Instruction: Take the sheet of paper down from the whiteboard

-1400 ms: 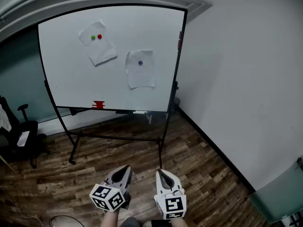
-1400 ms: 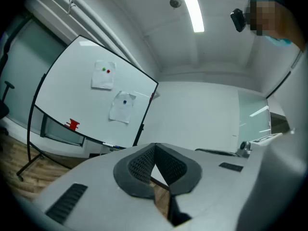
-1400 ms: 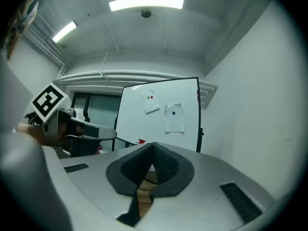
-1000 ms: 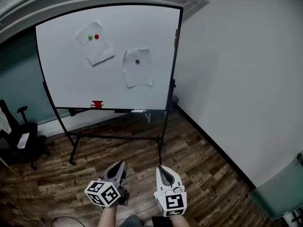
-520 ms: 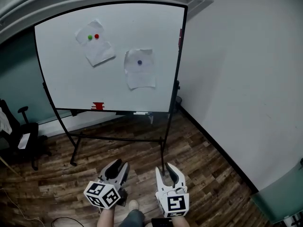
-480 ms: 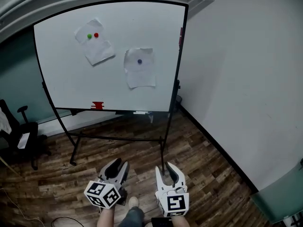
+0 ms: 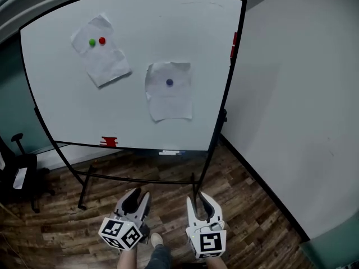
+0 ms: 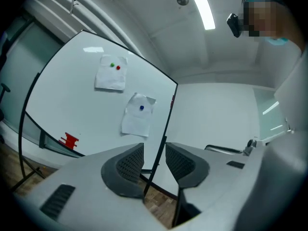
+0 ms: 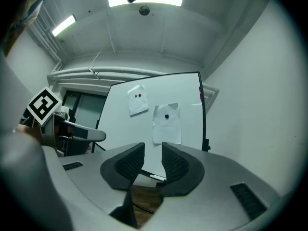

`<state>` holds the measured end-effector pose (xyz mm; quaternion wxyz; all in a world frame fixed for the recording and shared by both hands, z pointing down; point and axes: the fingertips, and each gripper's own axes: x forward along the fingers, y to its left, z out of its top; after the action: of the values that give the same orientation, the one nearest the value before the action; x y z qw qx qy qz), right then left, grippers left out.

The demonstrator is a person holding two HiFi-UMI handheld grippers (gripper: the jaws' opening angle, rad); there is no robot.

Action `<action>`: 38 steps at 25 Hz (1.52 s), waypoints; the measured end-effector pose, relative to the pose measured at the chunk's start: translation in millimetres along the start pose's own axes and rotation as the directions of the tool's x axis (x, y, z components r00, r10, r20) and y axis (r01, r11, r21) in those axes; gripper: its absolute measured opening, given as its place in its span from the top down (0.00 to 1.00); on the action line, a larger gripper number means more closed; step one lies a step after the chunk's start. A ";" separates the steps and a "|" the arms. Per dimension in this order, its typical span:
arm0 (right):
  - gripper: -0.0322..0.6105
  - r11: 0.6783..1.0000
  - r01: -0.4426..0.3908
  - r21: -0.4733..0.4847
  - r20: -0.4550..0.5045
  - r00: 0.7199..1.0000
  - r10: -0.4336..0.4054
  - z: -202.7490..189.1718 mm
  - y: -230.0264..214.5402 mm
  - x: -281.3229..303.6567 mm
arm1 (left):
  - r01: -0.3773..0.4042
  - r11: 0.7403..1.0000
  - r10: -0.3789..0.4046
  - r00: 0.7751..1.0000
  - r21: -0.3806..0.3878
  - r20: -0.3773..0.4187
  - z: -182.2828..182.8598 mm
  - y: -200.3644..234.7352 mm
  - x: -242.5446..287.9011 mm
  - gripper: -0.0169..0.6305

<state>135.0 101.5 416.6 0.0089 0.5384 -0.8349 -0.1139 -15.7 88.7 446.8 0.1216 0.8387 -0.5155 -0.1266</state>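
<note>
Two paper sheets hang on the whiteboard (image 7: pixel 67 105). The tilted sheet (image 7: pixel 101 52) at upper left is pinned by a green and a red magnet. The lower sheet (image 7: pixel 168 94) near the middle carries one blue magnet. Both grippers are held low in the head view, well short of the board and pointing at it. My left gripper (image 7: pixel 137 194) has its jaws opening, with nothing between them. My right gripper (image 7: pixel 203 198) stands partly open with jaws closing a little, also empty. The left gripper view shows both sheets (image 8: pixel 137 117) beyond the jaws; so does the right gripper view (image 9: pixel 167 124).
A red object (image 7: pixel 109 142) and a white marker (image 7: pixel 170 152) rest on the board's tray. The board stands on a black wheeled frame (image 7: pixel 140 179) over wood flooring. A white wall (image 7: pixel 303 94) rises at right. A black office chair (image 7: pixel 19 178) sits at left.
Both grippers went from shut to open. I have moved toward the whiteboard, which now looks larger and nearer; the sheets have not moved on it.
</note>
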 end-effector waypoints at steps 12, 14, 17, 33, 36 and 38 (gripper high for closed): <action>0.76 0.997 0.066 -0.033 0.029 0.997 -0.065 14.2 -46.6 251.1 | 0.105 0.981 -0.102 0.994 0.162 -0.030 85.9 121.3 208.0 0.74; 0.76 0.996 0.081 -0.046 0.019 0.997 -0.081 11.6 -53.9 271.4 | 0.113 0.979 -0.110 0.994 0.170 -0.024 91.4 131.8 228.9 0.74; 0.76 0.993 0.106 -0.056 0.034 0.994 -0.104 12.4 -63.0 289.4 | 0.119 0.979 -0.119 0.993 0.164 -0.012 94.5 141.6 249.5 0.74; 0.76 0.987 0.122 -0.102 0.166 0.981 -0.104 39.5 -91.7 360.0 | 0.101 0.981 -0.103 0.995 0.165 0.005 104.7 173.7 316.5 0.75; 0.76 0.988 0.113 -0.106 0.174 0.980 -0.094 43.4 -94.5 376.7 | 0.091 0.981 -0.094 0.995 0.173 0.009 110.1 180.4 327.4 0.75; 0.76 0.990 0.109 -0.094 0.185 0.979 -0.090 46.7 -95.6 387.1 | 0.089 0.981 -0.092 0.996 0.171 0.013 113.7 184.2 333.0 0.75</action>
<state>51.6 -276.6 310.3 -0.0444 0.5658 -0.7973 -0.2057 -62.4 -298.7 372.8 0.0381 0.8672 -0.4871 -0.0959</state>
